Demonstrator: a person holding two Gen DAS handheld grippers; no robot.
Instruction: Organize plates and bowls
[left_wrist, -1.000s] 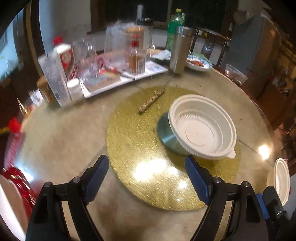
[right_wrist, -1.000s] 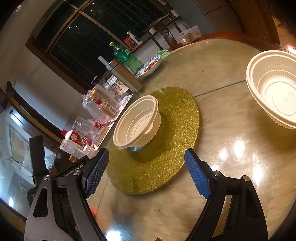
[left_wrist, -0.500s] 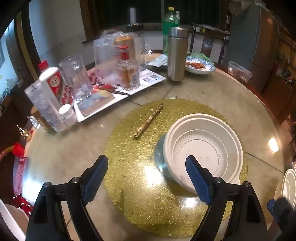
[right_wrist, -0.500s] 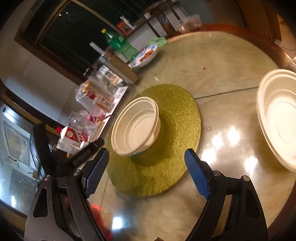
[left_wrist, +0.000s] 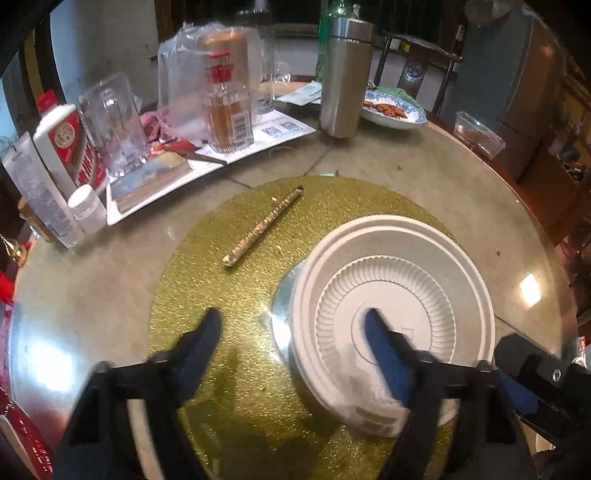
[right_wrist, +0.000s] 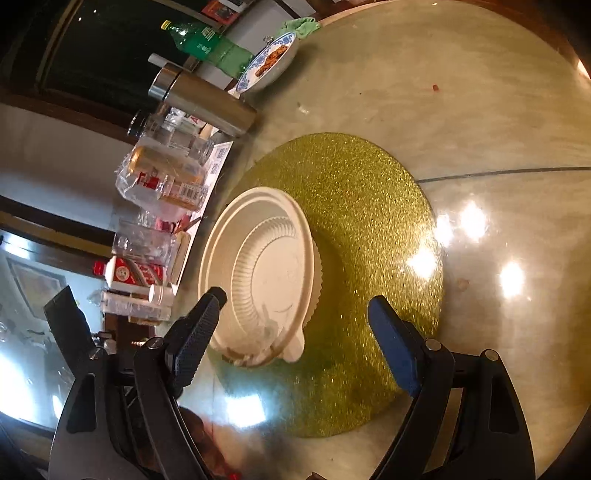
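A white ribbed bowl (left_wrist: 399, 306) sits on a metal hub in the middle of a gold glitter turntable (left_wrist: 229, 288). My left gripper (left_wrist: 290, 328) straddles the bowl's near-left rim, one finger inside the bowl and the other outside over the gold disc. Its jaws are closing and the pads do not show contact with the rim. In the right wrist view the same bowl (right_wrist: 266, 266) lies just ahead of my right gripper (right_wrist: 293, 308), which stands open with the bowl's near edge between its fingers. One right finger (left_wrist: 517, 391) shows at the lower right of the left wrist view.
A gold stick (left_wrist: 264, 225) lies on the turntable behind the bowl. At the back of the round table stand a steel flask (left_wrist: 345, 74), a blue-patterned plate of food (left_wrist: 391, 109), bottles and glasses (left_wrist: 225, 107) on a white tray, and a clear tub (left_wrist: 478, 134).
My left gripper moved forward over the bowl and its jaws narrowed, one finger now inside the bowl. My right gripper swung toward the centre bowl; the second white bowl left its view.
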